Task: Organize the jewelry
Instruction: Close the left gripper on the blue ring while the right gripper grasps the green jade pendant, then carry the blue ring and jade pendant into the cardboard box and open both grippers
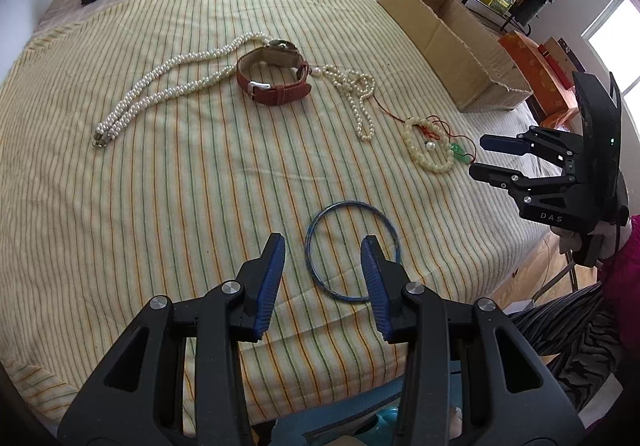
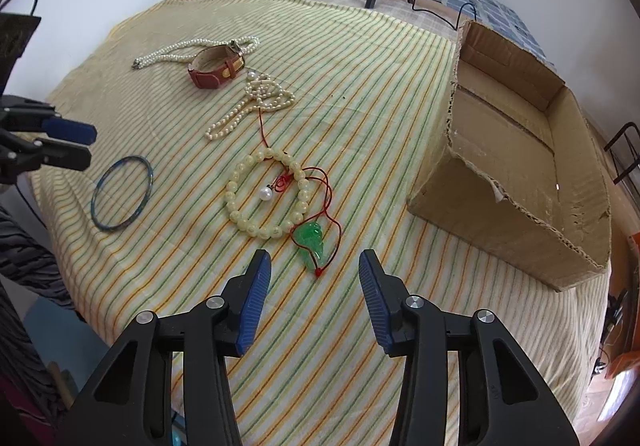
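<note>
Both grippers hang over a striped cloth (image 1: 160,174) spread on a bed, and neither grasps anything. The left gripper (image 1: 323,246) has its fingers partly parted and empty, poised over the thin blue bangle (image 1: 352,250), which lies flat on the cloth; one blue pad overlaps the ring's rim in the left wrist view, though whether it touches cannot be told. The right gripper (image 2: 315,266) is likewise half spread and empty, with the green pendant (image 2: 310,244) on its red cord (image 2: 330,198) lying between and just ahead of the fingers.

The jewelry is all out on the cloth: a braided pearl necklace (image 1: 168,86), a brown leather watch (image 1: 274,76) lying on part of it, a single-strand pearl necklace (image 1: 356,94), and a cream bead bracelet (image 2: 266,198) with a loose pearl drop inside its ring. The open cardboard box (image 2: 516,150) sits to the right, apparently empty.

The main risk is tangling. The red cord loops over the bead bracelet and runs up toward the single-strand pearls, so lifting the pendant could drag both along. The bangle is thin and flat against soft fabric; the fingers may pinch cloth with it, or slide off its rim. The box's torn near wall could also catch a dangling cord.
</note>
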